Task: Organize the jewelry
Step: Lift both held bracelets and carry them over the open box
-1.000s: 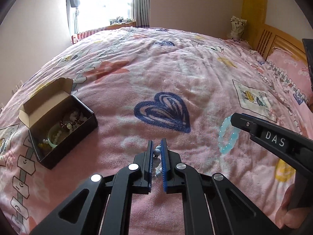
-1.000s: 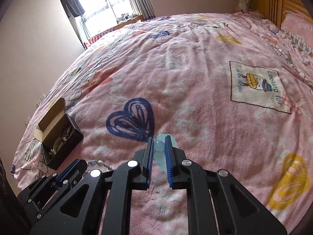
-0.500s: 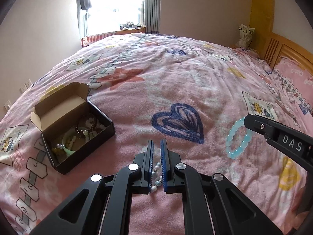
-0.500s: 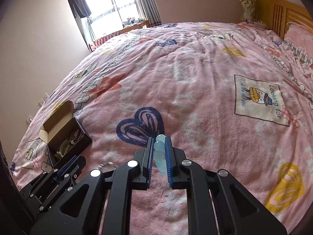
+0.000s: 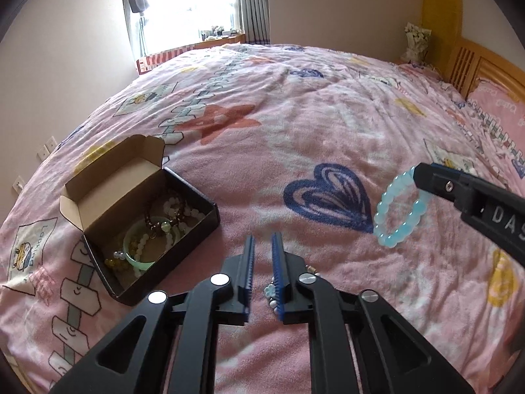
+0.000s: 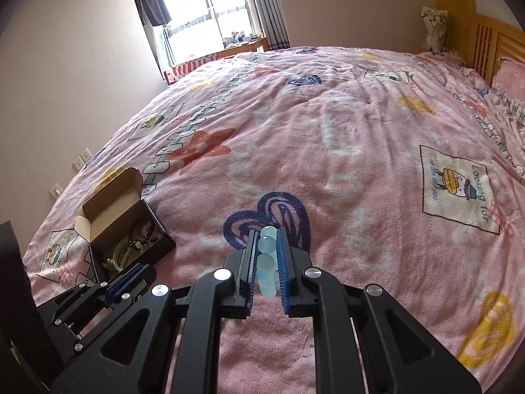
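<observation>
An open black box (image 5: 164, 279) with a brown cardboard lid lies on the pink bedspread at the left and holds several bead bracelets and a green bangle. My left gripper (image 5: 262, 239) hovers just right of it, its jaws opening. A pale bead bracelet with a blue flower bead (image 5: 269, 292) hangs low against the right finger, no longer pinched. My right gripper (image 6: 265, 233) is shut on a light blue bead bracelet (image 6: 265, 246). From the left wrist, that blue bracelet (image 5: 388, 241) dangles as a ring from the right gripper (image 5: 418, 177) above the bed.
A pink bedspread (image 5: 328, 124) with heart, star and cartoon prints covers the whole bed. A wooden headboard (image 6: 492, 46) and a pink pillow stand at the far right, and a window at the back. The left gripper (image 6: 137, 271) and the box (image 6: 157, 249) show at the lower left of the right wrist view.
The left jaws have parted and the pale bracelet has slipped down from between them. Both grippers have moved over the bed toward the box. The blue bracelet now hangs clear of the bedspread.
</observation>
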The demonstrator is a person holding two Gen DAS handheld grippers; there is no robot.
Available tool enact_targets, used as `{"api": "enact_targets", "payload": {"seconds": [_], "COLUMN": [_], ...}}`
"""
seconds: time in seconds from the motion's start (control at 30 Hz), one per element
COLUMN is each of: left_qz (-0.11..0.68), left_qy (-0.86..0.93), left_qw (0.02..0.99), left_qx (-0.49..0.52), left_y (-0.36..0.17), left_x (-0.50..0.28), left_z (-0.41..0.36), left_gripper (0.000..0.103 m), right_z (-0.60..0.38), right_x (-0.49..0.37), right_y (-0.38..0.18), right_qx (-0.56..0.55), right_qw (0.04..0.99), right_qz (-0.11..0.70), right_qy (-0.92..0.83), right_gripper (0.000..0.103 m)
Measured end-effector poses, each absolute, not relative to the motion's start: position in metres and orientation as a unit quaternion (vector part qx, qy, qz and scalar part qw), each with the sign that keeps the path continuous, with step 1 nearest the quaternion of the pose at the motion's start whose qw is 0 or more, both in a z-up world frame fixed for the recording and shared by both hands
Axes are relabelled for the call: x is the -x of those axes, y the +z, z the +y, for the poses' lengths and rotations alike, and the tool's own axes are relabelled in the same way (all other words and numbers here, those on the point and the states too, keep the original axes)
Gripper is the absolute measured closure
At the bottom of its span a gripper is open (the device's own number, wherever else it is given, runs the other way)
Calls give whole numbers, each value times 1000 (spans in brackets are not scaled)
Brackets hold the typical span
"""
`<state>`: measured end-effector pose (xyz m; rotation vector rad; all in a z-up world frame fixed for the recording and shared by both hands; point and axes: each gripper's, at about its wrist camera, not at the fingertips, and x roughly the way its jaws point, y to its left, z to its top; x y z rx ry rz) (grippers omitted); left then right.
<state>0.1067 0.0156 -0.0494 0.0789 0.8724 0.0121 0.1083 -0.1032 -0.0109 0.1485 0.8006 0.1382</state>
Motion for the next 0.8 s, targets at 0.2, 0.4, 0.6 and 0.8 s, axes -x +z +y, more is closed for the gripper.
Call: {"api": "enact_targets", "payload": {"seconds": [0.2,0.4,0.6,0.8], "left_qz": [468,509,517,504], "left_qy": [-14,-23,-21,-31], "left_qw": [883,860,855,860], "left_qx": [1,36,46,72], "left_y": [-77,-107,-128,-122], "left_x": [-116,-124,-132,-133], "left_z": [28,36,40,48], "left_gripper": [38,55,63,88], "right_z": [-102,-109,-114,-114], "right_x": [-110,-110,-109,-110], "right_y": [-14,-14,-14,-16], "right_qx": [-73,-84,-90,-92], "right_qw": [915,915,915,914], "right_qz": [390,388,388,389], "right_qy": [69,69,67,68], "right_gripper": [90,90,90,90]}}
